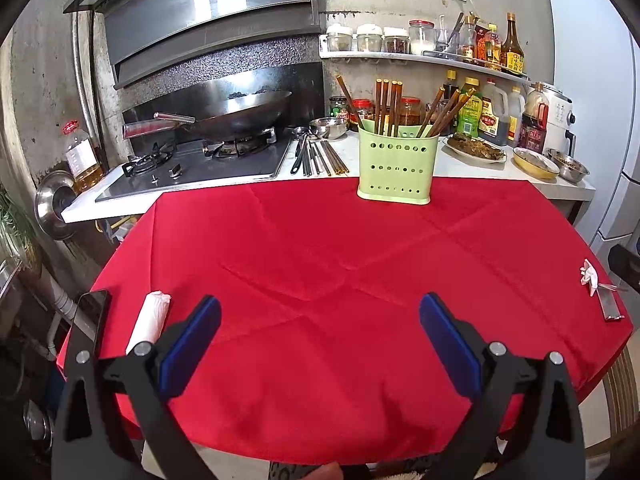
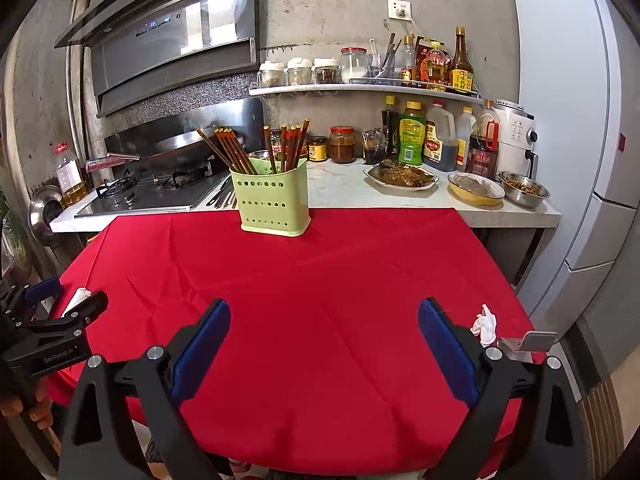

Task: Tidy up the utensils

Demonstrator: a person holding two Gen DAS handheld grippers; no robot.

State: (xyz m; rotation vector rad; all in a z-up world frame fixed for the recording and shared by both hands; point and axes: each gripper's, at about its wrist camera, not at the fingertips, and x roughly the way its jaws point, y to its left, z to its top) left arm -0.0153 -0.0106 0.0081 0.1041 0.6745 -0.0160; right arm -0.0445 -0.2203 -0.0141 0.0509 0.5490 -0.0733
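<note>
A light green perforated utensil holder (image 1: 394, 166) (image 2: 273, 201) stands at the far edge of the red tablecloth (image 1: 328, 272) (image 2: 320, 288). Several brown chopsticks (image 1: 387, 106) (image 2: 288, 148) stick up out of it. Loose utensils (image 1: 318, 156), a dark ladle and several chopsticks, lie on the white counter beside the stove; in the right wrist view they (image 2: 224, 197) show partly behind the holder. My left gripper (image 1: 320, 344) is open over the near part of the cloth, holding nothing. My right gripper (image 2: 325, 350) is open too, also empty, and the left gripper's body (image 2: 48, 332) shows at its left.
A wok (image 1: 240, 114) sits on the gas stove (image 1: 192, 168). Bottles, jars and food dishes (image 2: 402, 176) crowd the counter. On the cloth lie a phone (image 1: 94, 312) and white roll (image 1: 150, 320) at left, crumpled tissue (image 2: 485, 325) and a metal piece (image 2: 528, 342) at right. A fridge (image 2: 568, 140) stands right.
</note>
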